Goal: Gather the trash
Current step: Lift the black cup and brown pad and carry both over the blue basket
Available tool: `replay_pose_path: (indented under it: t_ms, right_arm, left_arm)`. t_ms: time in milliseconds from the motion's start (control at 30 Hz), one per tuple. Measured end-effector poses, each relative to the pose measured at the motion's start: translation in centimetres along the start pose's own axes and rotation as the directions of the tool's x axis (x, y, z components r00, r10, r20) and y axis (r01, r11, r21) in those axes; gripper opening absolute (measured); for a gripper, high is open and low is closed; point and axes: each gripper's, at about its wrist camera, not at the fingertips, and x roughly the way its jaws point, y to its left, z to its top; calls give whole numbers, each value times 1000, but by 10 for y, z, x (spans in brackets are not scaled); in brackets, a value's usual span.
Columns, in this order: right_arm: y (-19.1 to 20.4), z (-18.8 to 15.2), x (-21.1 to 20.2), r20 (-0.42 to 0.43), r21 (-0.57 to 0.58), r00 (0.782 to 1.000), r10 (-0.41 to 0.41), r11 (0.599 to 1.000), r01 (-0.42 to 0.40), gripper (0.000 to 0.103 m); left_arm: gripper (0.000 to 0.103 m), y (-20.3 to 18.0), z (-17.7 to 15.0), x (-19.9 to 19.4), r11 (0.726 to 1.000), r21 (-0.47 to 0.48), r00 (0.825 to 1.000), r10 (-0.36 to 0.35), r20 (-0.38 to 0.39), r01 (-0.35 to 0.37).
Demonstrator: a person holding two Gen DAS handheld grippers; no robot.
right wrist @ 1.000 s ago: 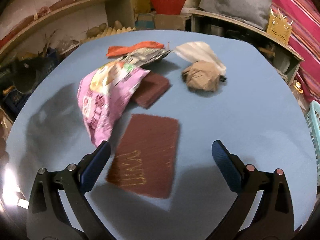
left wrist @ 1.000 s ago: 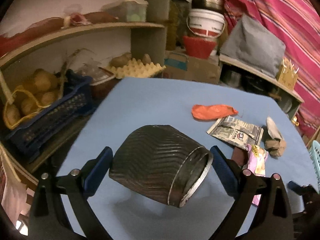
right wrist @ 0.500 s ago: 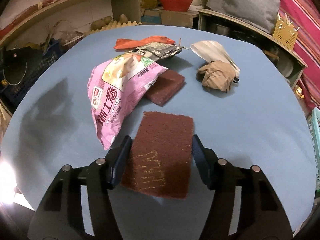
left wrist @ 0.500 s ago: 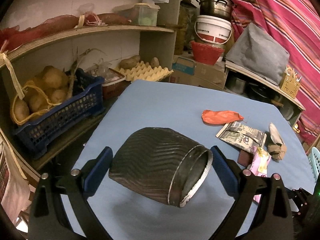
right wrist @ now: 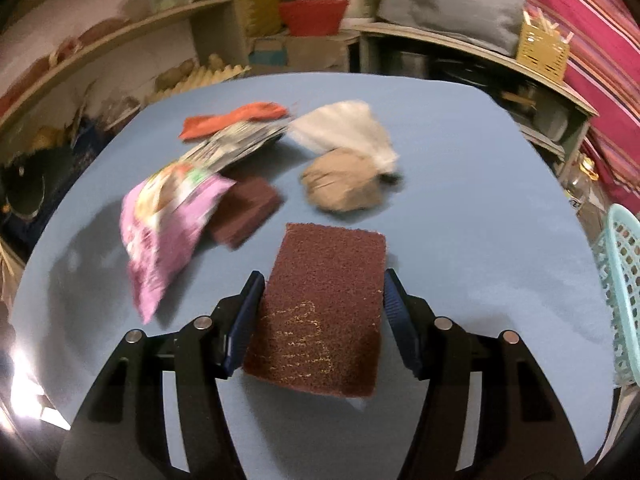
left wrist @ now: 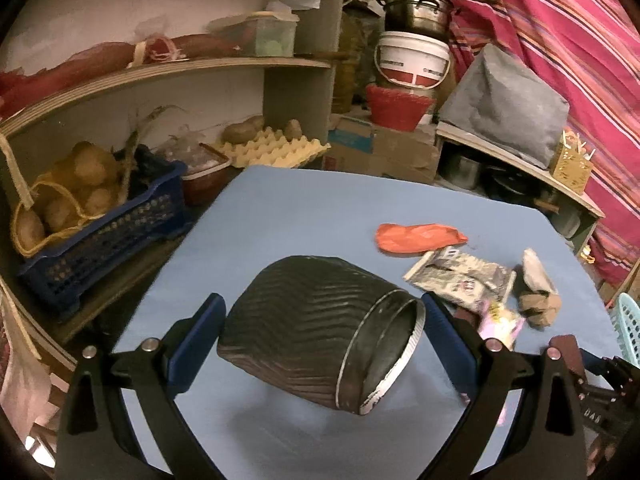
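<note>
While the right tongs pinch a brown scouring pad by its long edges, lifted clear of the blue worktop, the left tongs grip a dark ribbed bin tipped on its side, mouth turned right. A second ago the right jaws stood wide around the pad as it lay flat; they have just been closing and now press on it, and its shadow falls below. The bin sits as it did.

Only the right view shows a second, smaller brown pad whole, part under a pink snack bag, and a turquoise basket at the worktop's right edge. Only the left view shows the blue crate of potatoes, the egg tray and the white bucket under a steel pot.

Left on the worktop: one orange wrapper, one printed foil packet, one pink bag, one crumpled brown paper, one white wrapper, one pad.
</note>
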Motion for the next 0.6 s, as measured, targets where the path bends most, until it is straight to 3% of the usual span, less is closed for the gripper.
replay_pose_path:
  t_ms: [600]
  right_arm:
    - [-121,12,-48,90,138,995,-50,990,37,60]
  left_arm:
    - [95,-106,5,5,994,68,996,-91,24,89]
